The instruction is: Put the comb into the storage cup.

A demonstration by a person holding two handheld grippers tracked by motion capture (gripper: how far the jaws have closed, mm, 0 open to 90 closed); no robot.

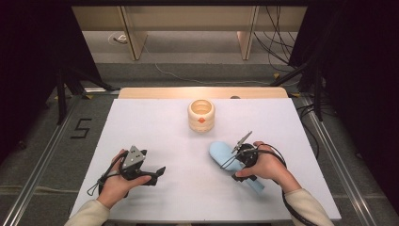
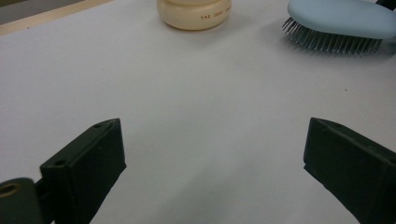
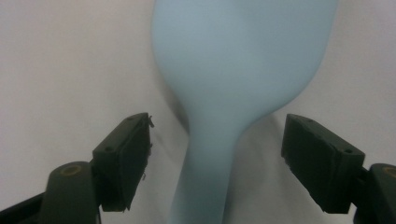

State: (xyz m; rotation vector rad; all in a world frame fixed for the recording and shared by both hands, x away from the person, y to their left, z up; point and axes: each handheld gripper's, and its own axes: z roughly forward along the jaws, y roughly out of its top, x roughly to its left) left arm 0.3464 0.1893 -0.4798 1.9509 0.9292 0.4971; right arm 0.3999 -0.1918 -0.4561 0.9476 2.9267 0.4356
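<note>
High view shows a white table (image 1: 155, 122) with 3 things of note on it: a cream round container (image 1: 201, 114), a pale blue hairbrush (image 1: 225, 155) and the 2 hand-held grippers. That container stands upright near the far middle of the table, open at the top; its inside looks pale and lit, and whether anything lies in it cannot be told. A small orange mark sits on its near side, and the left gripper view catches a line of small red lettering low on its wall (image 2: 196, 14). Well apart from the container, the hairbrush lies right of centre, bristles down on the table, with its head toward the container and its handle running back under the person's right hand (image 1: 266, 165). Astride the brush's neck in the right gripper view, the right gripper (image 3: 217, 158) has its jaws part-way open, 1 on each side of the handle with a gap on both sides, pads not touching it. At the near left, the left gripper (image 2: 212, 163) is held low over bare table with its jaws spread wide and nothing between them.
</note>
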